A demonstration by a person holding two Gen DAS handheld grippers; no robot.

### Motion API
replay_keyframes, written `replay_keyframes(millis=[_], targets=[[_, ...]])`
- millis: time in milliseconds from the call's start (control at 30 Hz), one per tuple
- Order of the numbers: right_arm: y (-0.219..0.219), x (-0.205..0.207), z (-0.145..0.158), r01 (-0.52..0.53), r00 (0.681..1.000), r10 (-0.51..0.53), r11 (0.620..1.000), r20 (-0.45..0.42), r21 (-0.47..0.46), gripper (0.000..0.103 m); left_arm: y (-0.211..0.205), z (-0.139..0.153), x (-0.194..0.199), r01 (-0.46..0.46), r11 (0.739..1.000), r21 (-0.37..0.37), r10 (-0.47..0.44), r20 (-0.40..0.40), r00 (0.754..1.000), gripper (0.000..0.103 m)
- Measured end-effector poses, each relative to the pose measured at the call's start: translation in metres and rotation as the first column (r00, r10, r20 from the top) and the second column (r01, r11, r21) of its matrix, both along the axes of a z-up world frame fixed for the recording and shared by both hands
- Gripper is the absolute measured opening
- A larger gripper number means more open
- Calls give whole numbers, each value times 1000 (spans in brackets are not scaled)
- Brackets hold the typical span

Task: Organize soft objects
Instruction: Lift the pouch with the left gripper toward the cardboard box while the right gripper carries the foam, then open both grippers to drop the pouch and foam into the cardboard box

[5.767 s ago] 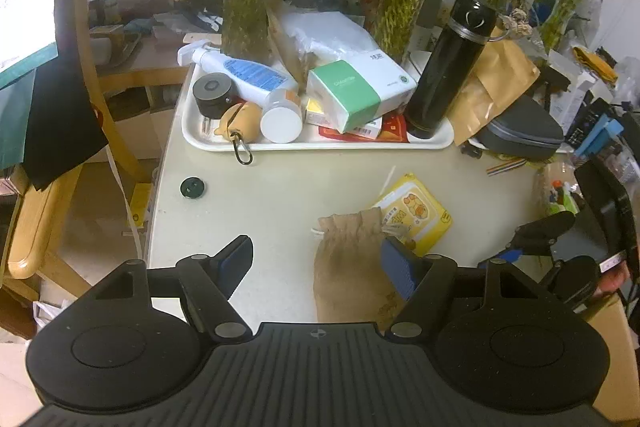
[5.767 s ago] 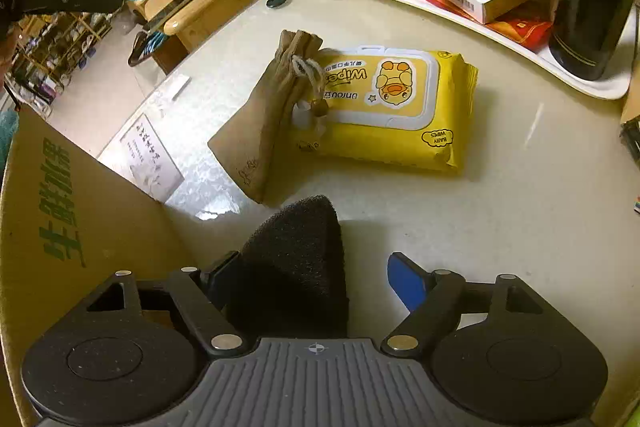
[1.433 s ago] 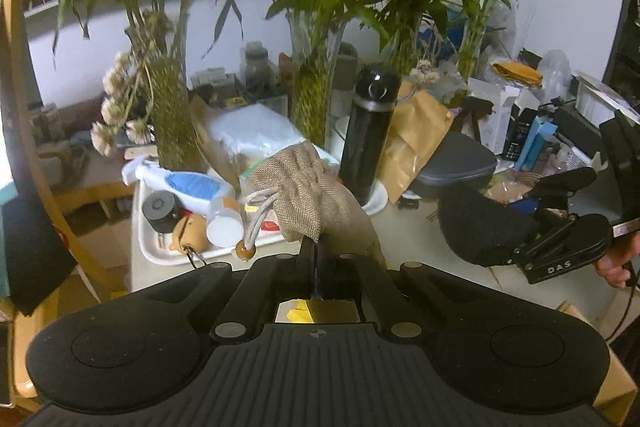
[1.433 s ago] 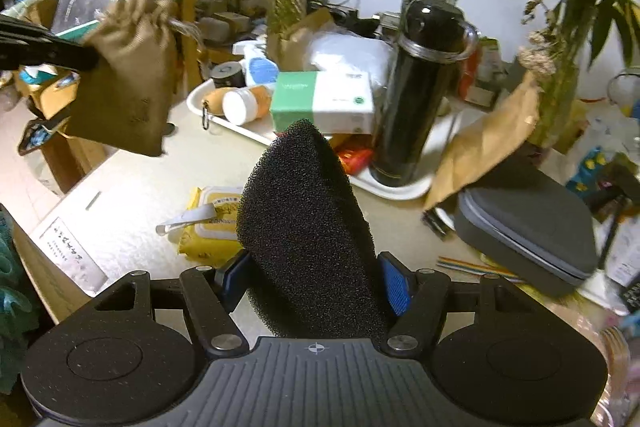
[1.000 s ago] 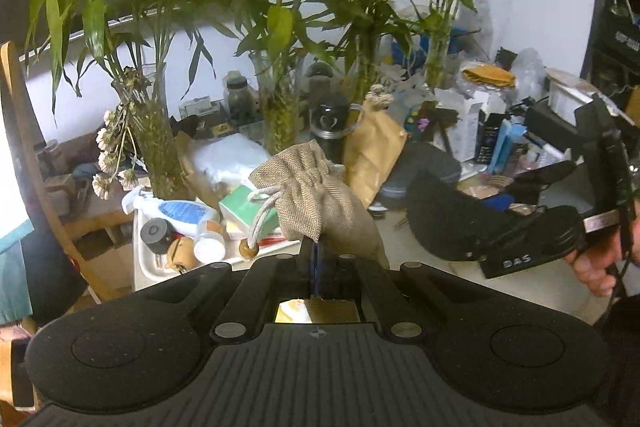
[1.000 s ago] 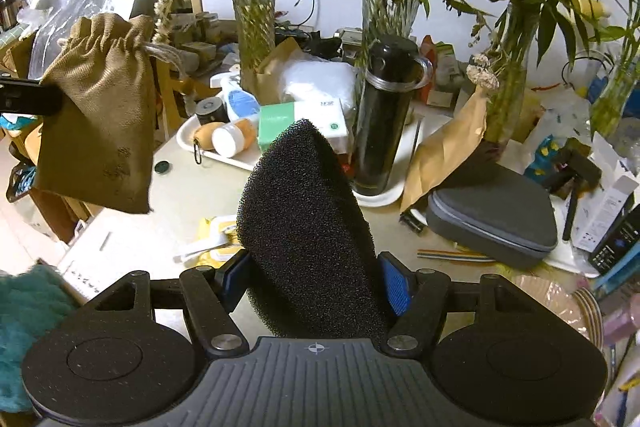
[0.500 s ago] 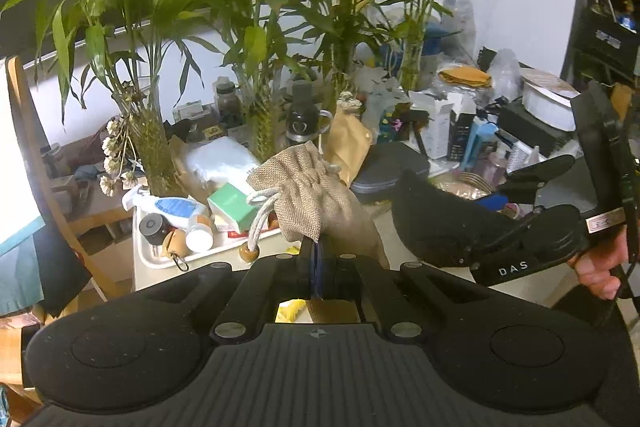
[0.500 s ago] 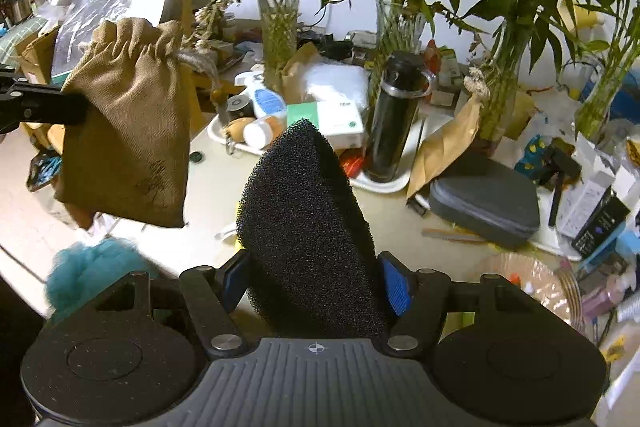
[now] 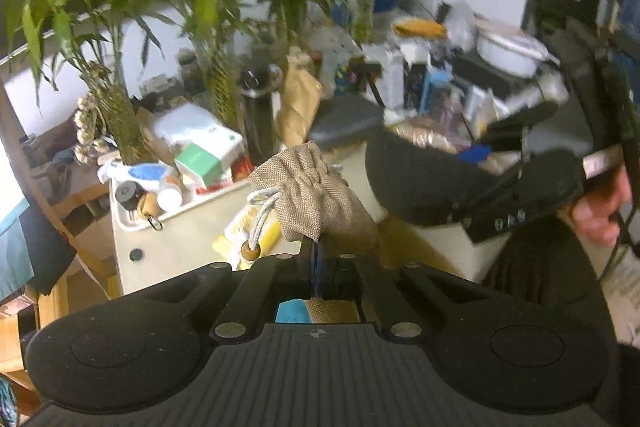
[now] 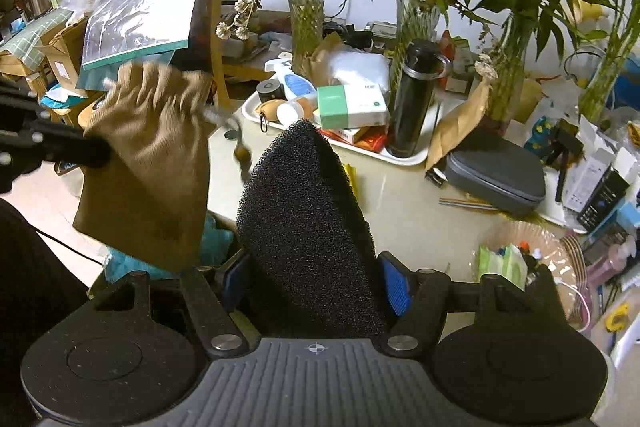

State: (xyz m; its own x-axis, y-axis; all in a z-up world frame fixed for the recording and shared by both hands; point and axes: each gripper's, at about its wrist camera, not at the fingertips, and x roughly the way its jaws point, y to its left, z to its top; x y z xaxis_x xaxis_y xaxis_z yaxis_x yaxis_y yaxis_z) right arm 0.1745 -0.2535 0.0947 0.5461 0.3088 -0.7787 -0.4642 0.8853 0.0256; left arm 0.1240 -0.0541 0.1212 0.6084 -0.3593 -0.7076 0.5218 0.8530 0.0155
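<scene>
In my left gripper (image 9: 316,255) the two fingers are pressed fully together, and they pinch the cloth of the burlap drawstring pouch (image 9: 316,193), which is lifted in the air above the table (image 9: 180,251). Its grey cord with a wooden bead (image 9: 252,251) hangs down at the left side of the pouch. In the right wrist view the same pouch (image 10: 148,163) hangs at the left, and the black fingers of the left gripper hold it by its side. My right gripper (image 10: 316,283) has its jaws standing rather wide, with the blue pads pressing on both sides of a black foam sponge (image 10: 308,227), which stands up between them with its rounded point upward. The sponge is also off the table. In the left wrist view the sponge (image 9: 416,183) appears at the right, just beside the pouch, and my hand (image 9: 600,211) is on the handle. Below on the table lies a yellow wipes pack (image 9: 256,231), and further back a white tray (image 10: 408,158) carries a black bottle (image 10: 416,99) and a green and white box (image 10: 352,107). Something teal and fluffy (image 10: 216,235) shows under the pouch.
</scene>
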Motion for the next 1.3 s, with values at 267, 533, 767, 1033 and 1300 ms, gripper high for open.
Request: replay_keyframes(millis=[267,533,767,1033,1300], targets=[[-7,-14,-2,6,1000,-6,1000,-17,12,70,-10,-23,-2,82,997,13,-81,-90,993,31],[-13,-20,-12,27,998,-24,999,-64,45,70,3,-27,-16,19,999,-36,-21,-71,997,54],[-17,-14,-31,79,984,-54,987,-172,140,70,12,-38,-22,-35,999,-31,32,-82,996,54],[-34,2,-55,286,899,-144,908,-413,305,71,17,-49,-31,-47,999,-2,47,-77,996,54],[-39,15,-85,473,768,-170,800,-618,368,92,26,-58,-32,-66,998,-15,64,-103,993,54]])
